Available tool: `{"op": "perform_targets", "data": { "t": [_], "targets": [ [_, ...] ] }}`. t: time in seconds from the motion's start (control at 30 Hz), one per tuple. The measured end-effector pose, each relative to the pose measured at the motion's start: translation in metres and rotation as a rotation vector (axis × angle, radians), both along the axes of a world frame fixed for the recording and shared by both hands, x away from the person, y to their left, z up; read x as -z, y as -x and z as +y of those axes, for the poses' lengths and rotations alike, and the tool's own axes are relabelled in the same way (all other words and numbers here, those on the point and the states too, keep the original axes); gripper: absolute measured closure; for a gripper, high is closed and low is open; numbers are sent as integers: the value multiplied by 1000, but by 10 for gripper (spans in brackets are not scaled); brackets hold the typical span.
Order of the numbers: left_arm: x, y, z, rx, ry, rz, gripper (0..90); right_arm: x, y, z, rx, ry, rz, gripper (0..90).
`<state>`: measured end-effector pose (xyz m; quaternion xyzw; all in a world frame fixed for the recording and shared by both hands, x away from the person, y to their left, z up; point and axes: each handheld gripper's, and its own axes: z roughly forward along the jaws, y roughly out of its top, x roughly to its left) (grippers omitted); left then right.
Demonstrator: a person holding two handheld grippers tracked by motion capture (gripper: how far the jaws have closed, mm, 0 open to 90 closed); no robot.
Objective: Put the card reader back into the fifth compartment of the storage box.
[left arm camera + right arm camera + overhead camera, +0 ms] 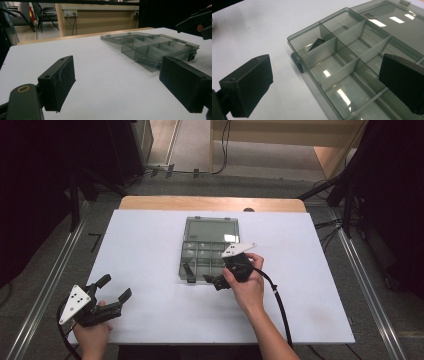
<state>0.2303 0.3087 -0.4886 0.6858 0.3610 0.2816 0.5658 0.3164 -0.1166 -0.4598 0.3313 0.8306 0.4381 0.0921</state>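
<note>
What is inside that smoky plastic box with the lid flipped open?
The organizer box has grey dividers; one corner compartment holds a small dark piece. The other compartments in view look empty. The right gripper covers part of it.

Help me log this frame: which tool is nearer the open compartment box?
Right. The right tool hangs over the front edge of the compartment box, jaws open. The left tool sits far off near the table's front left corner, also open.

Bare table (150, 250) lies left of the open organizer box (210, 247).
</note>
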Motion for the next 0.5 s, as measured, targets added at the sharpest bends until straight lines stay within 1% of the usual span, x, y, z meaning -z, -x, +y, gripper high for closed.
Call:
{"op": "perform_targets", "data": {
  "t": [0.3, 0.33, 0.43, 0.5],
  "targets": [
    [0, 0, 0, -1, -3, 1, 139, 3, 9, -22, 33, -24, 3, 0],
    [0, 0, 0, -1, -3, 1, 139, 4, 11, -27, 36, -26, -2, 0],
    [0, 0, 0, -2, -3, 0, 139, 5, 13, -31, 45, -29, -3, 0],
    [0, 1, 0, -2, -3, 0, 139, 6, 16, -39, 54, -38, -8, 0]
  ]
}}
